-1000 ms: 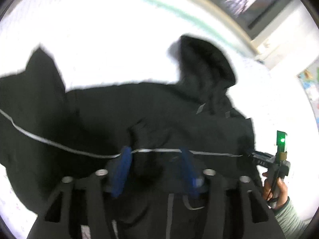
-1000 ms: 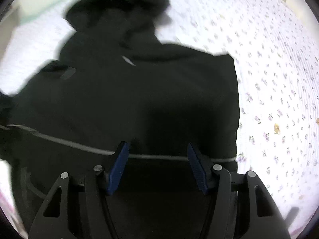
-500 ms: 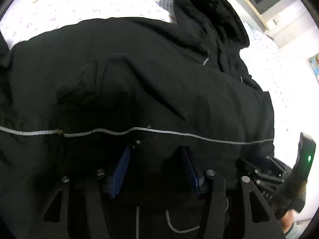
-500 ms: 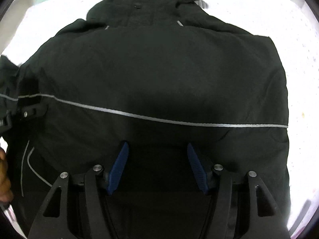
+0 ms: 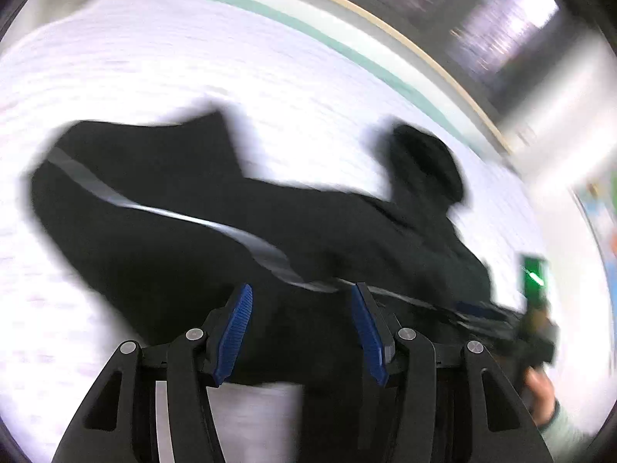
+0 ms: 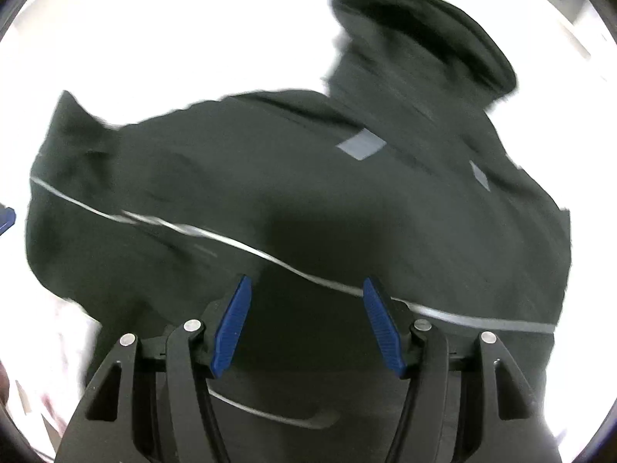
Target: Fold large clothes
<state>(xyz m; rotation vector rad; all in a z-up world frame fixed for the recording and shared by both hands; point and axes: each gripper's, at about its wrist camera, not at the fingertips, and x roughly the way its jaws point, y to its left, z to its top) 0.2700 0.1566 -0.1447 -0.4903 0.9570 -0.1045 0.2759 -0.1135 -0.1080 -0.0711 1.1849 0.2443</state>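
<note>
Lengthwise, black jacket [image 6: 308,193] lies hood [image 6: 420,34] pointing away.

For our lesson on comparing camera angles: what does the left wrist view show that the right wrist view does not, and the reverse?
Only the left wrist view shows the wall behind the bed, the right tool's green light and the hand holding it.

Only the right wrist view shows two grey patches below the hood.

Both show the black jacket with its grey stripe lying on the white bedsheet, and the viewing tool open above it: left tool, right tool.
</note>
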